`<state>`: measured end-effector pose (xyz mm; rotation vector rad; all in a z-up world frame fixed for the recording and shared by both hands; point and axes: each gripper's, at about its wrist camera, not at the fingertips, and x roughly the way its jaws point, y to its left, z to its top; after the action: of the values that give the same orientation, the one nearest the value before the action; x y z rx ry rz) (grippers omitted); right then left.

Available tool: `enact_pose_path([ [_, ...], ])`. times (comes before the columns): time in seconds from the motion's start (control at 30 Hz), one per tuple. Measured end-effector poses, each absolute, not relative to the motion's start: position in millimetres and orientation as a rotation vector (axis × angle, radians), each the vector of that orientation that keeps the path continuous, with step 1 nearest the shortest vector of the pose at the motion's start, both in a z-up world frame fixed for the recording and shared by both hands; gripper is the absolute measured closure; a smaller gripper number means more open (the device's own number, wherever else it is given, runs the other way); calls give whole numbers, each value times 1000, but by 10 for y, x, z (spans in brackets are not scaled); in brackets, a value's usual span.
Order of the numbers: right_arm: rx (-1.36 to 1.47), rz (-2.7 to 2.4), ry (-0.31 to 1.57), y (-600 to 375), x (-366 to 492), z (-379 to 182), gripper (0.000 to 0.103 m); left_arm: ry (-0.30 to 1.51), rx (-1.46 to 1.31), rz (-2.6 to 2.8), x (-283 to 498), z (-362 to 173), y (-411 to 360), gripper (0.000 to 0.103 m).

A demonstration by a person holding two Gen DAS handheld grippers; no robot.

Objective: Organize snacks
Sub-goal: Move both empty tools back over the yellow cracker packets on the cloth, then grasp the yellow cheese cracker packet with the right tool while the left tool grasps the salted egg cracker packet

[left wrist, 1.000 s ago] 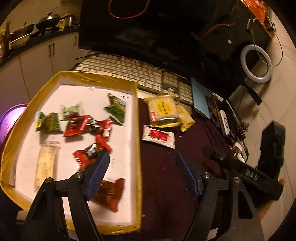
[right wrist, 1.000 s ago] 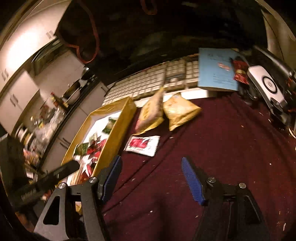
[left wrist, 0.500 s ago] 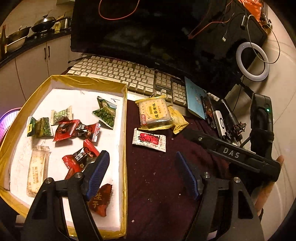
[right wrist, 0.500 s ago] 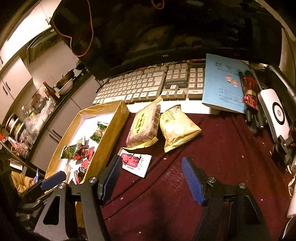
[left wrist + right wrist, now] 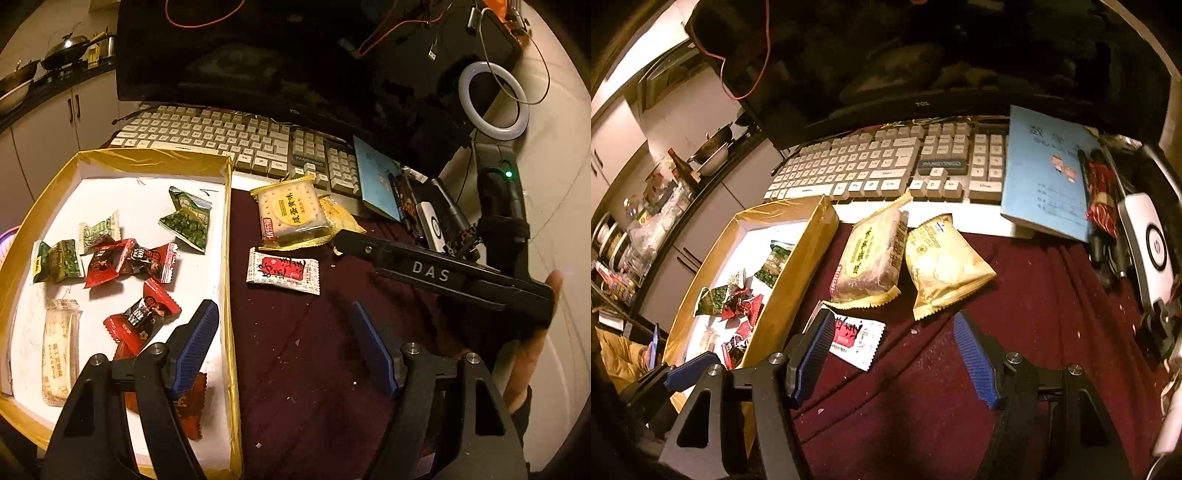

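A gold-rimmed box (image 5: 227, 236) (image 5: 798, 266) holds several small red and green snack packs (image 5: 129, 258). On the dark red cloth beside it lie a cracker pack (image 5: 288, 214) (image 5: 871, 254), a yellow bag (image 5: 942, 262) and a white-and-red sachet (image 5: 282, 271) (image 5: 857, 338). My left gripper (image 5: 280, 343) is open and empty, straddling the box's right wall. My right gripper (image 5: 894, 354) is open and empty, just in front of the sachet; it also shows in the left wrist view (image 5: 443, 273).
A keyboard (image 5: 229, 136) (image 5: 886, 166) and a dark monitor (image 5: 923, 55) stand behind the snacks. A blue booklet (image 5: 1045, 170), a pen, a red wrapper and white devices lie at the right. A ring light (image 5: 493, 101) stands far right.
Both grippers have moved closer to the snacks on the cloth. The right gripper has come into the left wrist view and lowered toward the sachet. Both stay open.
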<state>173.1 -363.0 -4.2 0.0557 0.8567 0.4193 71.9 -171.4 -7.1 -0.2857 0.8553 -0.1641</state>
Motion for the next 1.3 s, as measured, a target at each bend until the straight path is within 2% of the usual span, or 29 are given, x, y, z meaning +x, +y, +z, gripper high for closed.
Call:
enact_pose_path([
  [0.3, -28, 346, 872, -3627, 2189, 12, 35, 861, -367, -218, 912, -54, -1523, 29],
  [0.47, -67, 325, 928, -3641, 2546, -159, 35, 881, -391, -220, 1008, -102, -1490, 29],
  [0.77, -170, 394, 932, -3426, 2522, -336, 35, 901, -375, -222, 1070, -128, -1535, 29],
  [0.83, -223, 358, 938, -3349, 2527, -401, 42, 898, -370, -215, 1089, -117, -1537, 29],
  [0.9, -230, 329, 936, -3355, 2513, -386, 56, 903, -362, -208, 1113, -111, -1545, 29],
  [1.07, -101, 285, 954, -3618, 2220, -291, 57, 901, -334, -203, 1193, -76, -1594, 29],
  [1.3, 68, 329, 869, -3950, 1774, -385, 57, 948, -274, -207, 1457, -145, -1836, 29],
])
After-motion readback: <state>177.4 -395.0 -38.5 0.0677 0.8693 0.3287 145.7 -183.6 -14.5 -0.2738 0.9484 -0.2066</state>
